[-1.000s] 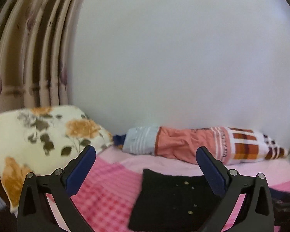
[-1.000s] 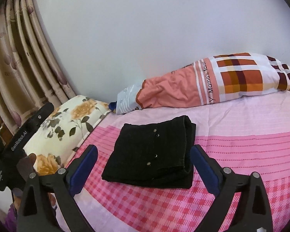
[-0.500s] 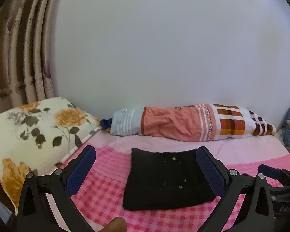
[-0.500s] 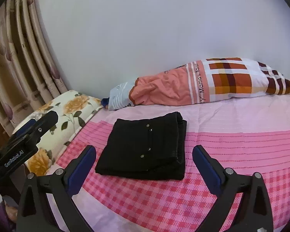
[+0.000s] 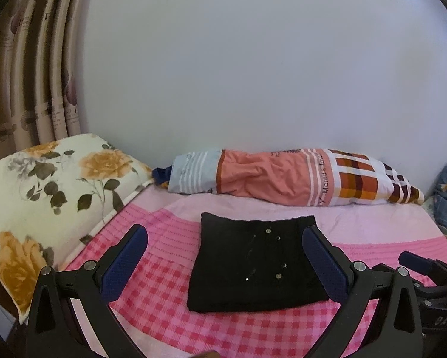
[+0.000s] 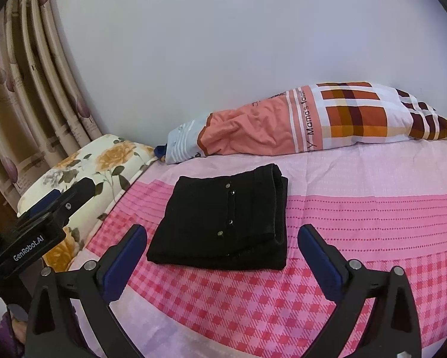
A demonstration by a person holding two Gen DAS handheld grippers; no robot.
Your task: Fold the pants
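Black folded pants [image 5: 254,264] lie beyond both spread tongs [image 5: 224,240].

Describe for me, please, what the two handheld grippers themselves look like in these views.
Both match: the left gripper and right gripper each have a matte black plastic frame with triangular cut-outs and silver pivot bolts, ending in two fingers faced with dark blue textured pads. White "GenRobot.AI" lettering marks the left gripper's body in the right wrist view. No cables or sleeves show.

Matt black cloth pants [image 5: 256,262]; woven checked bedsheet [image 5: 169,307].
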